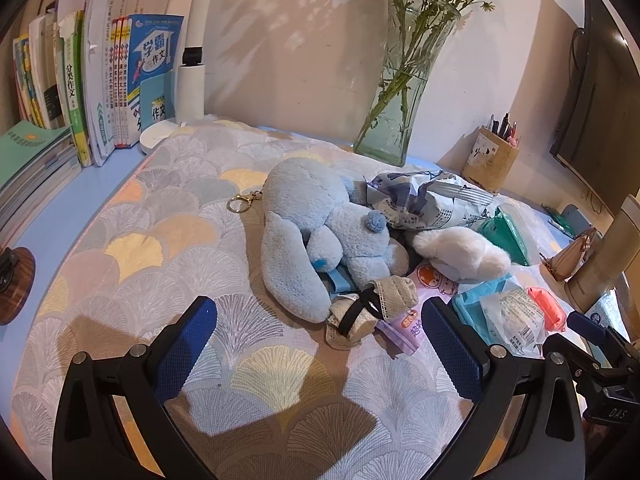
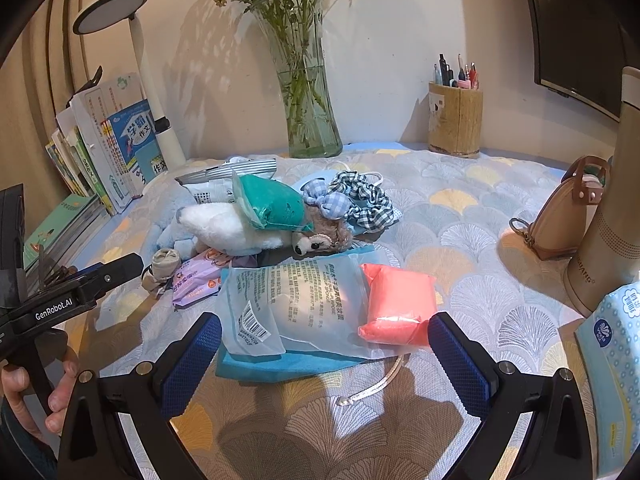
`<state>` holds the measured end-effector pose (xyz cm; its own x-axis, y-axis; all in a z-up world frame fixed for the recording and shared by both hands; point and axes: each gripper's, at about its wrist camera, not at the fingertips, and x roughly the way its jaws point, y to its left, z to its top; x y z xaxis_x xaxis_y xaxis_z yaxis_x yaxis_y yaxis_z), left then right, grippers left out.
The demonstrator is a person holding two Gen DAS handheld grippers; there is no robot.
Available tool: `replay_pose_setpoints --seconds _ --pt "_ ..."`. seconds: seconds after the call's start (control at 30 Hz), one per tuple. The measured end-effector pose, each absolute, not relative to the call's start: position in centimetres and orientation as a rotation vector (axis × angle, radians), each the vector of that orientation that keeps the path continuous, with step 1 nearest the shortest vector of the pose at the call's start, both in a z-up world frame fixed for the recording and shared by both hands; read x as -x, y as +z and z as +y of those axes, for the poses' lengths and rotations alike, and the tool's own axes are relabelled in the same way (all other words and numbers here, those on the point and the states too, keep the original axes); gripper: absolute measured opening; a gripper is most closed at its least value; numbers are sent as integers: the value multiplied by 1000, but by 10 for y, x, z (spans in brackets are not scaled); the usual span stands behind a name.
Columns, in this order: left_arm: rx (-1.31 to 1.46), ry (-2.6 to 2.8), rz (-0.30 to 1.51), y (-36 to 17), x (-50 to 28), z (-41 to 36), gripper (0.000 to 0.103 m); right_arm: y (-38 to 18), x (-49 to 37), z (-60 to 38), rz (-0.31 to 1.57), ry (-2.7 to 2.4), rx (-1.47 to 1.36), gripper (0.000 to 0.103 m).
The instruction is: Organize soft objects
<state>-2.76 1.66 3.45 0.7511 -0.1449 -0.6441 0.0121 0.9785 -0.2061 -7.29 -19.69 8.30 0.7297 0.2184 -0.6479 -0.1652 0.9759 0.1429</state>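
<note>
A pile of soft things lies on the patterned mat point(image 1: 168, 216). In the left wrist view a blue plush dog point(image 1: 308, 232) lies beside a white plush point(image 1: 460, 252), rolled beige socks point(image 1: 368, 312) and a purple wipes pack point(image 1: 404, 324). My left gripper point(image 1: 320, 344) is open just in front of the socks. In the right wrist view a bagged sponge point(image 2: 296, 304), a pink pack point(image 2: 400, 304), a teal pouch point(image 2: 272, 200), a brown plush bear point(image 2: 320, 236) and a checked scrunchie point(image 2: 364, 200) lie ahead. My right gripper point(image 2: 324, 356) is open, just short of the sponge bag.
A glass vase with flowers point(image 2: 308, 100) and a pen holder point(image 2: 454, 120) stand at the back. Books point(image 1: 80, 92) and a white lamp point(image 2: 160, 120) stand at the left. A beige bottle point(image 2: 612, 208), a brown pouch point(image 2: 564, 220) and a tissue box point(image 2: 616, 360) are at the right.
</note>
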Motion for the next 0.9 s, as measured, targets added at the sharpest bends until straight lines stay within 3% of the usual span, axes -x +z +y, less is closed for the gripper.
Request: replay_pose_setpoints --seconds 0.9 --pt "196 -86 716 34 29 15 102 84 74 -196 725 208 -78 103"
